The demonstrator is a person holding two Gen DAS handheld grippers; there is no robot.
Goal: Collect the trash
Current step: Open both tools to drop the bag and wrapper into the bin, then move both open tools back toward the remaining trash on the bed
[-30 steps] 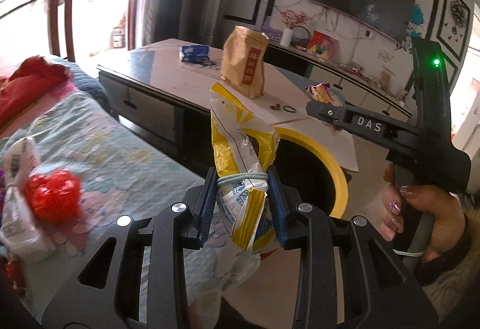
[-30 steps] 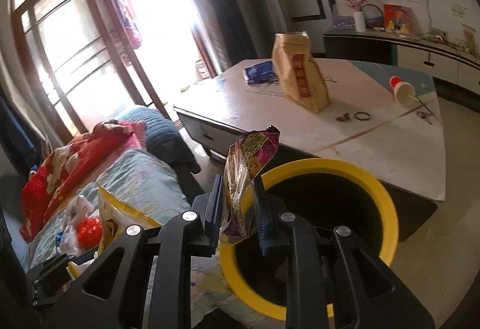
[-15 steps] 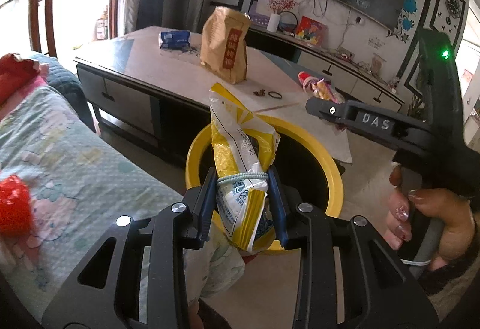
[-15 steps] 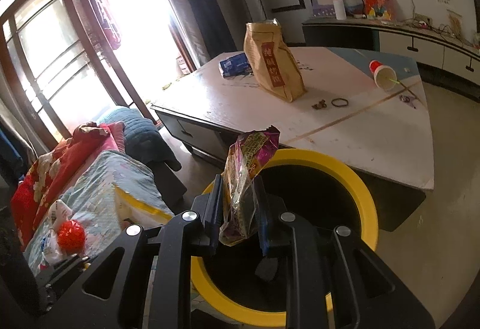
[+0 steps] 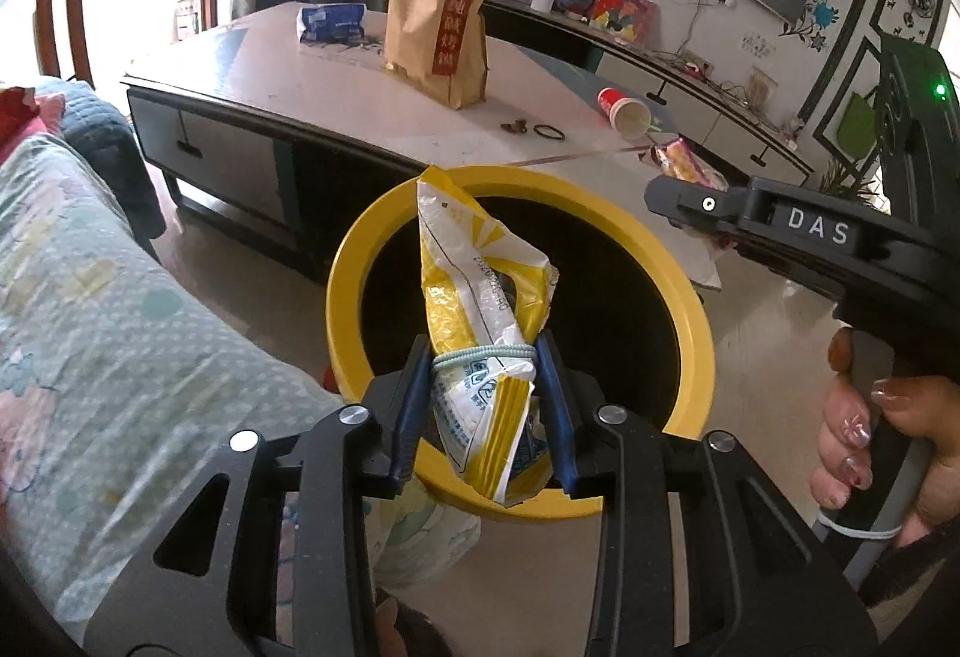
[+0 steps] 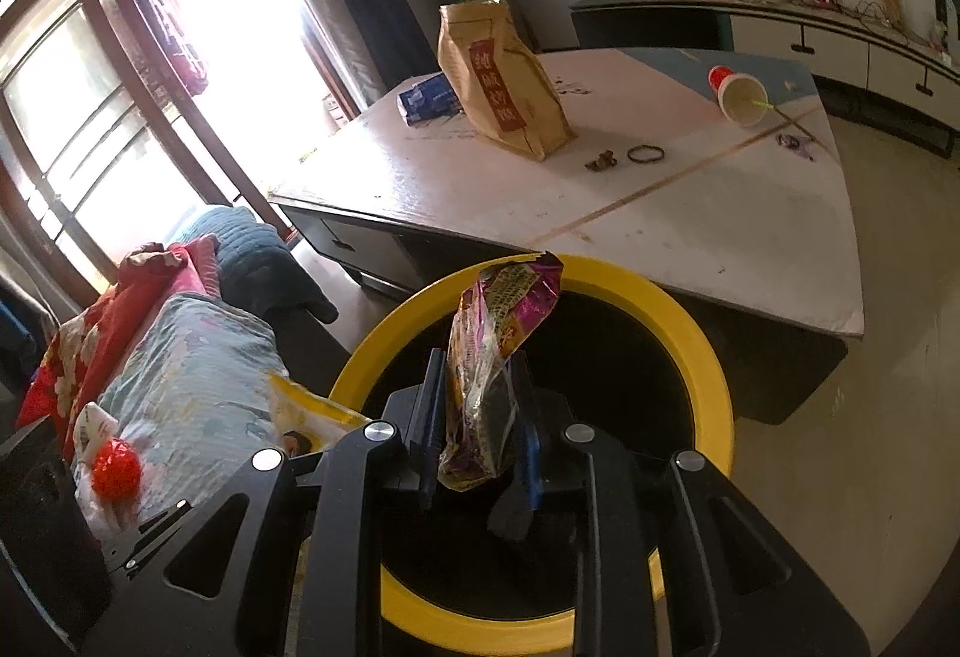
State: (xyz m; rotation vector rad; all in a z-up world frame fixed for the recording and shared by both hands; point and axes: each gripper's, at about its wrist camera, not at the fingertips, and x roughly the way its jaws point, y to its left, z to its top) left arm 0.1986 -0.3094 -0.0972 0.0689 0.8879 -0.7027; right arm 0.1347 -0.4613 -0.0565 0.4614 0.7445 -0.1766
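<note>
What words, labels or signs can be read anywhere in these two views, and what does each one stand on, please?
"DAS": white letters on the right gripper, seen in the left wrist view.
Red label on the brown paper bag: a column of Chinese characters, too blurred to read surely.
Yellow and white wrapper in the left gripper: small print, unreadable.
Purple wrapper: print too crumpled to read.
Blue packet: unreadable.

The left gripper point(image 5: 485, 405) clamps a yellow-and-white snack bag point(image 5: 480, 333) over the yellow-rimmed bin point(image 5: 348, 261); the right gripper point(image 5: 672, 195) reaches in from its right.
</note>
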